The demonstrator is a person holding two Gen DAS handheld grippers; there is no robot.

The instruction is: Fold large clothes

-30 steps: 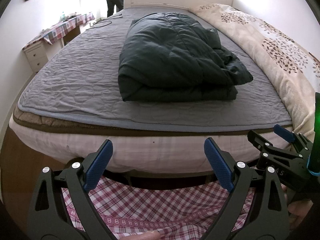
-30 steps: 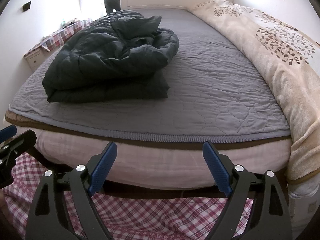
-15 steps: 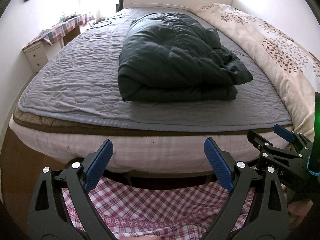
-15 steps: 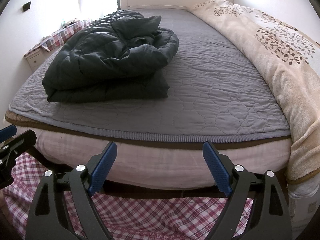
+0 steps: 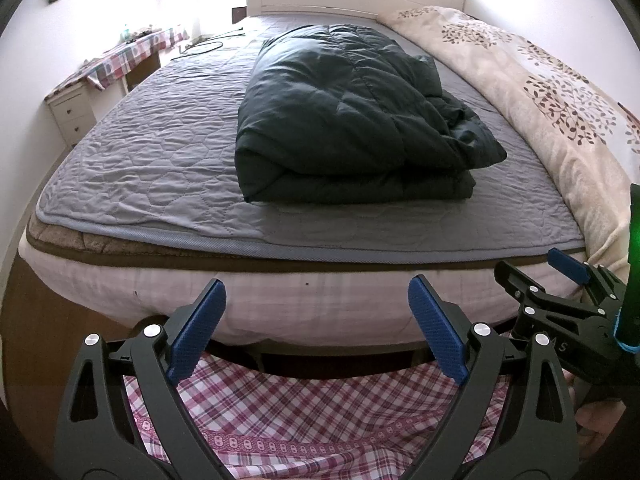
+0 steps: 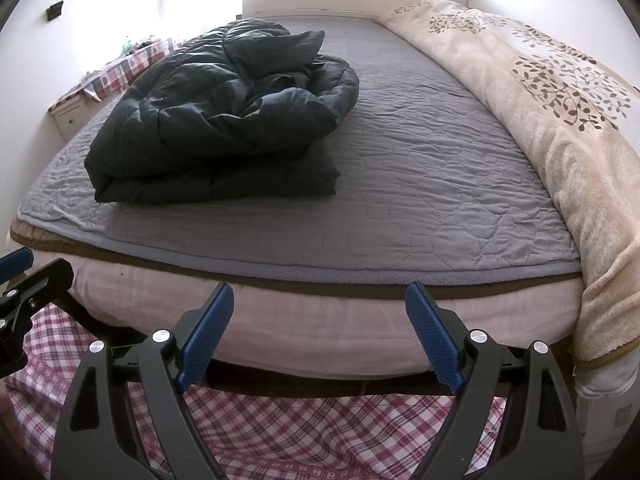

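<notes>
A grey-quilted bed (image 5: 160, 168) carries a folded dark jacket (image 5: 352, 120) beside a cream floral blanket (image 5: 552, 92).

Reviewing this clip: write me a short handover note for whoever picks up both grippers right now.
Left gripper: open, holding nothing, off the foot of the bed.
Right gripper: open, holding nothing, beside it.
Dark puffer coat: lies folded on the grey quilted bed cover, neither gripper touching it.
Beige leaf-print blanket: along the bed's right side.
Done: the coat looks folded, though its right end is bunched.
Left: maybe tidy that end; the pictures show no other garment laid out.
</notes>
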